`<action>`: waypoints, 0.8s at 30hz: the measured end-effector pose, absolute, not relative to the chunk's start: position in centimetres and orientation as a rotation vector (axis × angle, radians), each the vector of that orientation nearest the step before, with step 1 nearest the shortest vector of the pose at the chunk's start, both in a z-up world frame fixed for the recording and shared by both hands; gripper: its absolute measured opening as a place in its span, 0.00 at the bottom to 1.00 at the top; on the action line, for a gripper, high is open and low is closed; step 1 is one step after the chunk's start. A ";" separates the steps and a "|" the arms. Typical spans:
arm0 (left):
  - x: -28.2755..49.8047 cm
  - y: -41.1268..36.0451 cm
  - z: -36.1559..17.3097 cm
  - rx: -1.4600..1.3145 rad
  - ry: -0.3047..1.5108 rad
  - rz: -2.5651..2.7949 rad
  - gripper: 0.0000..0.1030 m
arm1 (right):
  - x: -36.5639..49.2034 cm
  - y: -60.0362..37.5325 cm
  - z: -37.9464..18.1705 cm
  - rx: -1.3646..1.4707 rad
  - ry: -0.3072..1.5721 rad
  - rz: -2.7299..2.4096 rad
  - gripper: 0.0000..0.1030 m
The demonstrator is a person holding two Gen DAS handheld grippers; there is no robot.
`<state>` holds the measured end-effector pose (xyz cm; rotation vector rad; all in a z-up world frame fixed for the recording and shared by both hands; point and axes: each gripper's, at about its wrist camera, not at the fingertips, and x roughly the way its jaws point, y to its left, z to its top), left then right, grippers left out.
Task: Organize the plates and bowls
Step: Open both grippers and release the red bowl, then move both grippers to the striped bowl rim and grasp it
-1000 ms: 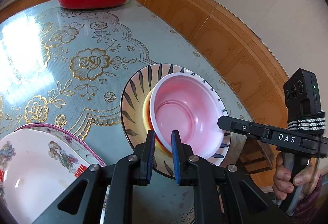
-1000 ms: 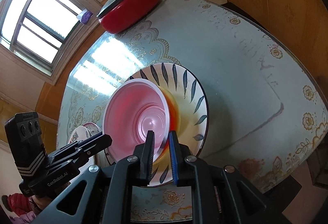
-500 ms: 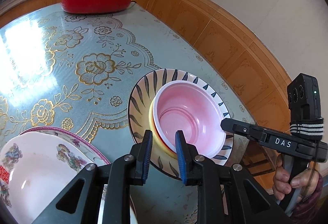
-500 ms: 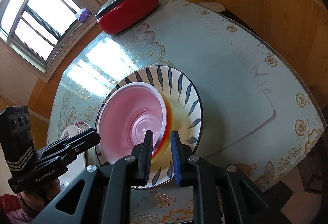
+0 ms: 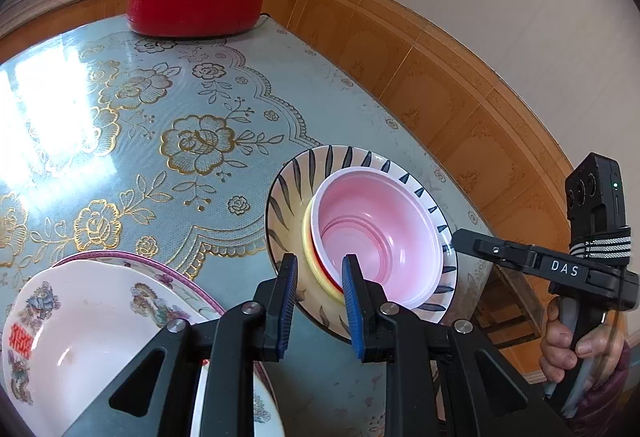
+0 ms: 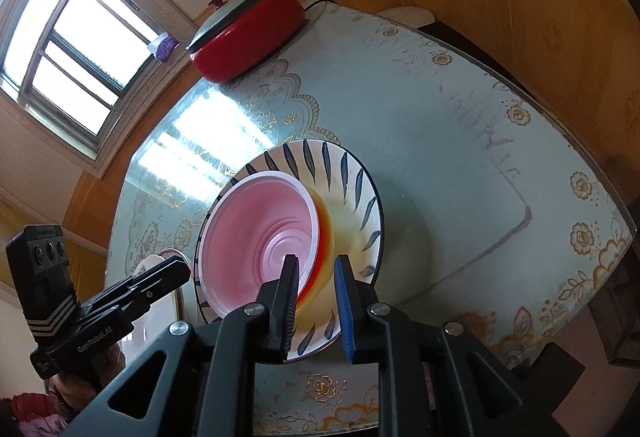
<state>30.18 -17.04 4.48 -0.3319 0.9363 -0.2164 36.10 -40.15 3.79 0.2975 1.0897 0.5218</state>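
On the table (image 5: 120,85), the pink bowl (image 5: 376,229) is nested in a yellow bowl (image 5: 310,257) inside the striped plate (image 5: 288,197). Both grippers are angled downward over it; the left gripper (image 5: 318,295) and right gripper (image 6: 316,301) are each held slightly apart astride the stack's rims, gripping nothing.

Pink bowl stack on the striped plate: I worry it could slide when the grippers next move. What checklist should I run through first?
1. Pink bowl nested in the coloured bowls beneath it: ok.
2. Stack centred on the striped plate: not ok, it sits toward one side.
3. Left gripper pressing its fingers on the bowl rim: cannot tell.
4. Right gripper pressing its fingers on the rim: cannot tell.
5. Striped plate wholly on the table: ok, though near the edge.
6. Floral plates apart from the striped plate: ok.
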 end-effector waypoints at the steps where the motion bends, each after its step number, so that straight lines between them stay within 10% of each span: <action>1: 30.1 -16.9 4.5 -0.331 0.934 -0.215 0.23 | 36.0 -40.5 3.9 0.304 1.084 0.515 0.18; 24: 28.6 -17.3 3.9 -0.314 0.961 -0.243 0.22 | 35.6 -39.0 1.2 0.158 1.094 0.425 0.10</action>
